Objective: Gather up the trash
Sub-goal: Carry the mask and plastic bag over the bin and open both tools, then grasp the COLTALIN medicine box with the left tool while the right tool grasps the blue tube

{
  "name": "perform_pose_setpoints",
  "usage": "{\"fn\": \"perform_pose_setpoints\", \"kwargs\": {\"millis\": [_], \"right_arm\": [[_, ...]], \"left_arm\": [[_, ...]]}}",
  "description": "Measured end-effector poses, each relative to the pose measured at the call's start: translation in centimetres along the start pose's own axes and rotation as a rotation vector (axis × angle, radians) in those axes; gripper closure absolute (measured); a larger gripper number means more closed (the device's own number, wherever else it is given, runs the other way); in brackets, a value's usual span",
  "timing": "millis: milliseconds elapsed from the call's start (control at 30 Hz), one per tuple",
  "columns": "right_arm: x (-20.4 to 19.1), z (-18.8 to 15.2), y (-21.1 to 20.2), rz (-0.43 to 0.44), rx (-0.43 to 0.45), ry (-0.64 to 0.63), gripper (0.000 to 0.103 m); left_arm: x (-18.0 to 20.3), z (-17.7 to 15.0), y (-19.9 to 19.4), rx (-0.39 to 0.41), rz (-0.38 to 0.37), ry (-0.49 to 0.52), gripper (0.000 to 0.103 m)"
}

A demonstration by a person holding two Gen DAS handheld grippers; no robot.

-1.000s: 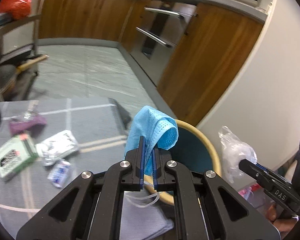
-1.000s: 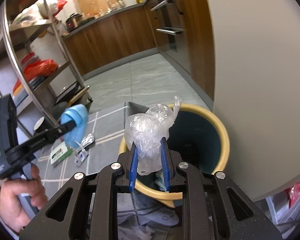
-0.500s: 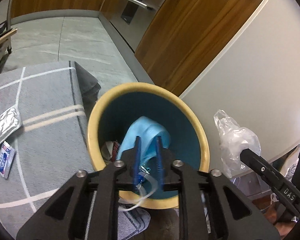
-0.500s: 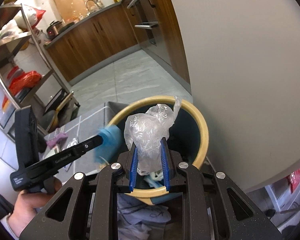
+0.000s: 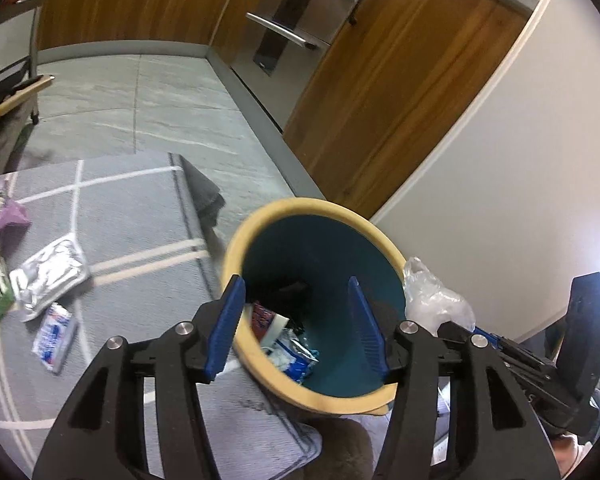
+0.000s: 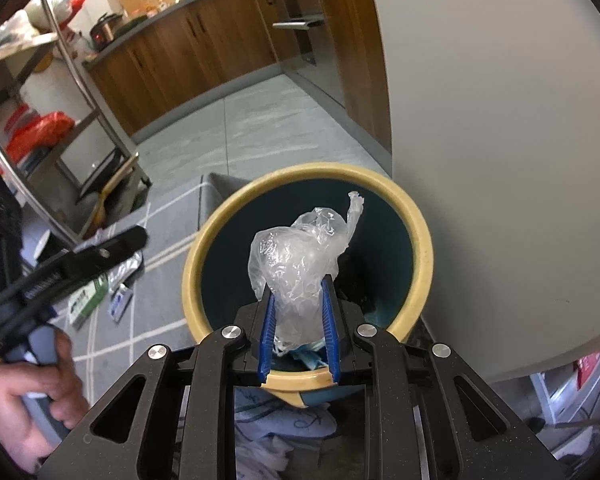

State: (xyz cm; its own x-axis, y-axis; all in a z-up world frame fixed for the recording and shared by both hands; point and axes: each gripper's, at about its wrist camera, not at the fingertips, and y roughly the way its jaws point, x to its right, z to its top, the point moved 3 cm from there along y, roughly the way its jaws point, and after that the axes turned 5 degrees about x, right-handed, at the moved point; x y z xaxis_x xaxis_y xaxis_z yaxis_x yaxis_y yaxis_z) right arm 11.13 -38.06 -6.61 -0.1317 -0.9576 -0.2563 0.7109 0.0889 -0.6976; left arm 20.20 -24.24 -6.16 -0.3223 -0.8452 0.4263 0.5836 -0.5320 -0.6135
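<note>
A teal bin with a yellow rim (image 5: 256, 224) (image 6: 420, 232) stands by the white wall and holds several wrappers (image 5: 290, 350). My left gripper (image 5: 296, 320) is open and empty just above the bin's mouth. My right gripper (image 6: 298, 322) is shut on a crumpled clear plastic bag (image 6: 296, 256) over the bin's near rim; the bag also shows in the left wrist view (image 5: 436, 300). Loose trash lies on the grey rug: a silver pouch (image 5: 50, 274), a small white-blue packet (image 5: 54, 336), a purple wrapper (image 5: 0, 220) and a green box (image 6: 86, 302).
A grey rug with white lines (image 5: 132, 216) covers the floor left of the bin. Wooden cabinets (image 5: 380, 92) and an oven (image 5: 300, 32) line the back. A metal shelf rack (image 6: 60, 92) stands at the left. Crumpled cloth (image 6: 284, 432) lies below the bin.
My left gripper opened and the blue face mask left it, dropping into the bin. My right gripper moved with the plastic bag further over the bin's mouth.
</note>
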Motion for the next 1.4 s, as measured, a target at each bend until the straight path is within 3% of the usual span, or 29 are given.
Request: {"fn": "perform_pose_setpoints", "kwargs": {"millis": [100,333,867,1167,1400], "right_arm": [[-0.5,-0.2,0.6,-0.018,-0.021,-0.029,0.079],[-1.3,-0.3,0.7,-0.027,-0.037,-0.065,0.063],[-3.9,0.5,0.4,0.013,-0.021,-0.077,0.058],[-6.0,0.5,0.7,0.057,-0.028,-0.095,0.054],[-8.7,0.5,0.9,0.098,-0.037,-0.13,0.054]], "left_arm": [[-1.1,0.3,-1.0,0.015,0.021,-0.004,0.042],[-3.7,0.8,-3.6,0.048,0.072,-0.008,0.036],[-11.2,0.2,-9.4,0.071,0.226,-0.03,0.033],[-16.2,-1.7,-11.2,0.018,0.332,-0.01,0.029],[-19.5,-2.0,-11.0,-0.055,0.388,0.09,0.024]]}}
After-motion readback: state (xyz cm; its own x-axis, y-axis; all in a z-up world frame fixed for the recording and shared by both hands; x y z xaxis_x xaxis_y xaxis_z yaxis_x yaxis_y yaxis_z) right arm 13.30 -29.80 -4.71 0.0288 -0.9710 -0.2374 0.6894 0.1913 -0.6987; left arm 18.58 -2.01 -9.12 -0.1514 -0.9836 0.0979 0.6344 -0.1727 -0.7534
